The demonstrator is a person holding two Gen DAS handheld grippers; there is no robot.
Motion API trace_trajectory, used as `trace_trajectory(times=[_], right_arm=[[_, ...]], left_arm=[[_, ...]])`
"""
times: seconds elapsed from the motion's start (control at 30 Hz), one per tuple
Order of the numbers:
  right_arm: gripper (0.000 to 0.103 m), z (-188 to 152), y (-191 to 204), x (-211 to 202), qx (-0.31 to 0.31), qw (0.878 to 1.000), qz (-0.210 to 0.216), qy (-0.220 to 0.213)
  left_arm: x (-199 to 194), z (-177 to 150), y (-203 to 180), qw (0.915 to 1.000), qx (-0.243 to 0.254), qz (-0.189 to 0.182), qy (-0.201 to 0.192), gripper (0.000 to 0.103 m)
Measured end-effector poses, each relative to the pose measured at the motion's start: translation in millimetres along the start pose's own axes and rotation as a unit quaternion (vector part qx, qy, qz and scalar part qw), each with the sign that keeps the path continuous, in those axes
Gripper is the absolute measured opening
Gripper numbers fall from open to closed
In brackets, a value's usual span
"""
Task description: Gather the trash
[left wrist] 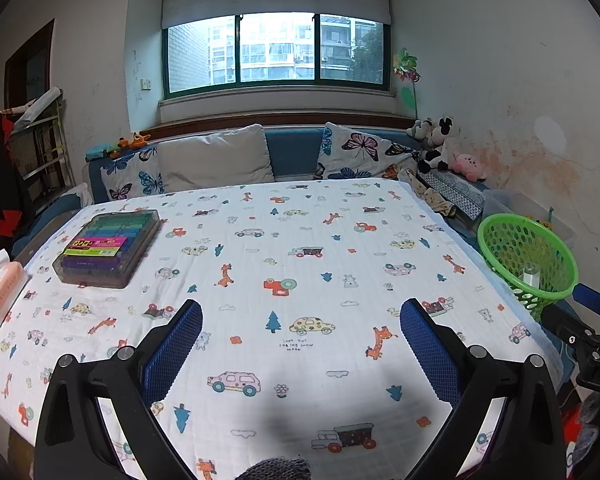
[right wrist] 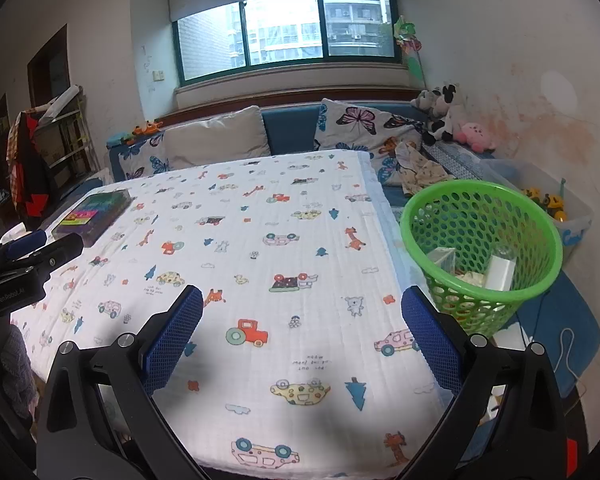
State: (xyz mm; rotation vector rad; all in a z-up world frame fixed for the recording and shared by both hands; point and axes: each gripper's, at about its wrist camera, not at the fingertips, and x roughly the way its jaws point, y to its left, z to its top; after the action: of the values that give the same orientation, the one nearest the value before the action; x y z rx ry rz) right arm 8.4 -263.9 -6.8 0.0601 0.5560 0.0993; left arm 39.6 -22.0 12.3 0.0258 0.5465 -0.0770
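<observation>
We hold both hand-held grippers wide open and empty — the left hand-held gripper [left wrist: 300, 312] and the right hand-held gripper [right wrist: 302, 300] above the cloth-covered surface [right wrist: 300, 220]. The green basket [right wrist: 480, 200] stands just beside the surface's right edge — white trash pieces [right wrist: 500, 274] lie inside it.

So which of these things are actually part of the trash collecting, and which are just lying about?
Part of the job:
- green basket, beside the table, already holding some boxes
- left gripper and right gripper, both open and holding nothing

Just lying about:
- marker case on the tablecloth
- tissue pack
- butterfly pillows
- plush toys
</observation>
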Motion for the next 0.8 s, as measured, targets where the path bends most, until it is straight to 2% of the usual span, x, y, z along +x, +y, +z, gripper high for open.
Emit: trace_trajectory(times=[0.8], right_arm=[[0.099, 1.4, 2.9, 0.2, -0.005, 1.000, 0.003, -0.001]], left_arm=[[2.0, -2.1, 2.4, 1.0000, -0.004, 0.002, 0.004, 0.096]])
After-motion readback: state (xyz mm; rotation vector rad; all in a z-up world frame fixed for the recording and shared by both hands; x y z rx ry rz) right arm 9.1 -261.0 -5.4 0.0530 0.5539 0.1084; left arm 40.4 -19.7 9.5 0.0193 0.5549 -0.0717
